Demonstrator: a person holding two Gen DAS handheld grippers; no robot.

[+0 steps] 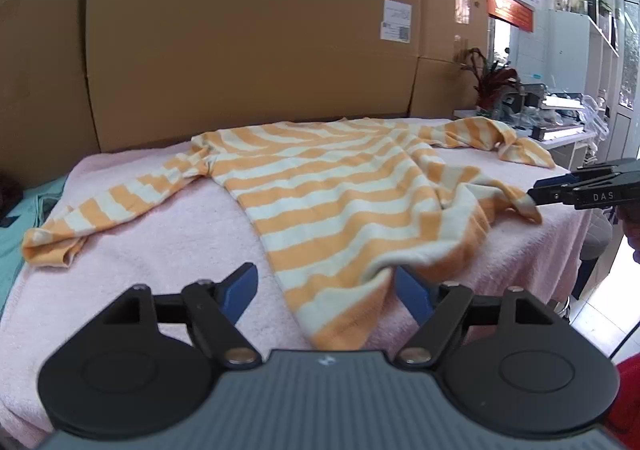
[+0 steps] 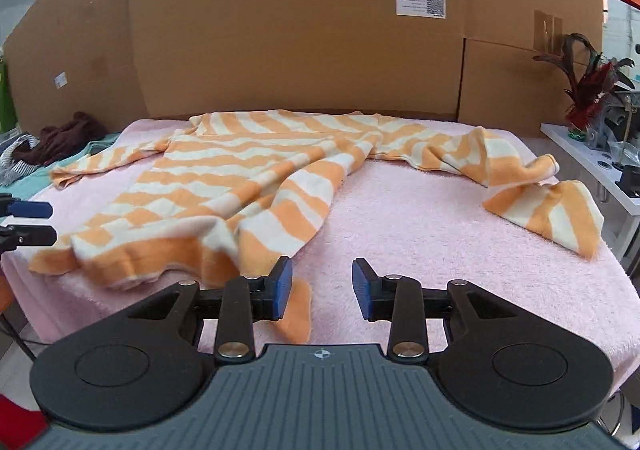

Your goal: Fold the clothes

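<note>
Two open grippers, left gripper [image 1: 325, 284] and right gripper [image 2: 322, 288], one striped sweater [image 1: 340, 194].

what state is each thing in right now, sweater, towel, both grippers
sweater: unfolded, spread out but rumpled, hem bunched at the near edge, sleeves out to both sides
towel: laid flat under the sweater
left gripper: open, hem lying between its fingers, not pinched
right gripper: open, holding nothing, a hem corner beside its left finger

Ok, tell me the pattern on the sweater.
Orange and cream stripes on the sweater, clearest in the right wrist view.
</note>
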